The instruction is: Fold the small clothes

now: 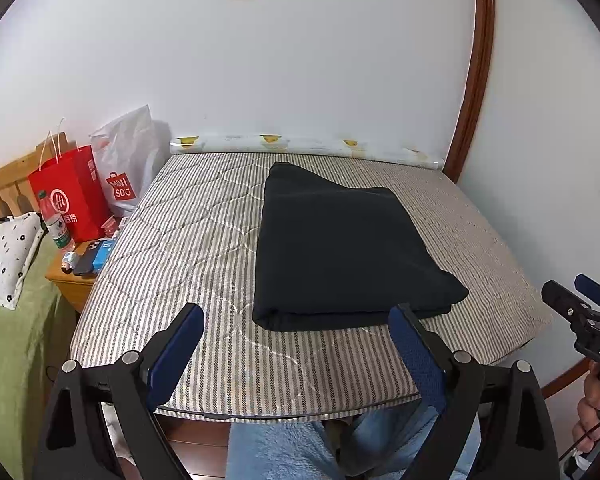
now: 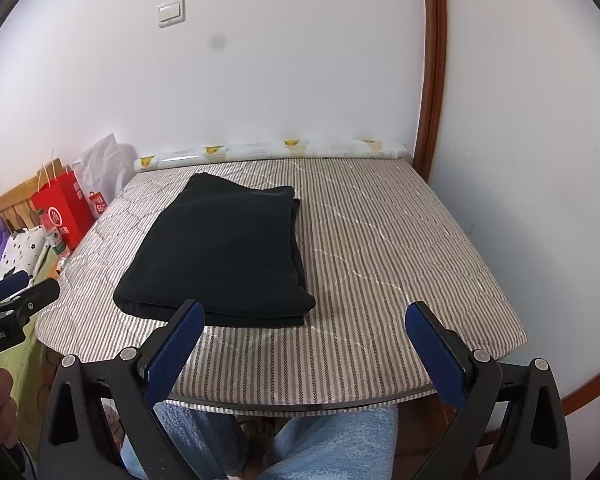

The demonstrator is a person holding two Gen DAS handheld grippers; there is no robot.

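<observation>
A dark navy garment [image 1: 340,248] lies folded into a thick rectangle on the striped quilted pad [image 1: 188,248]. It also shows in the right wrist view [image 2: 224,252], left of the middle of the pad [image 2: 380,248]. My left gripper [image 1: 296,320] is open and empty, held back near the pad's front edge, just short of the garment's near edge. My right gripper [image 2: 304,316] is open and empty, near the front edge, to the right of the garment. Each gripper shows at the edge of the other's view [image 1: 576,300] [image 2: 16,292].
A red paper bag [image 1: 72,196], a white Miniso bag [image 1: 128,160], a bottle [image 1: 56,224] and small items on a wooden nightstand [image 1: 76,280] stand left. A patterned roll [image 1: 300,144] lies along the back wall. A green bed [image 1: 16,340] is left. My blue-trousered knees [image 2: 332,440] are below.
</observation>
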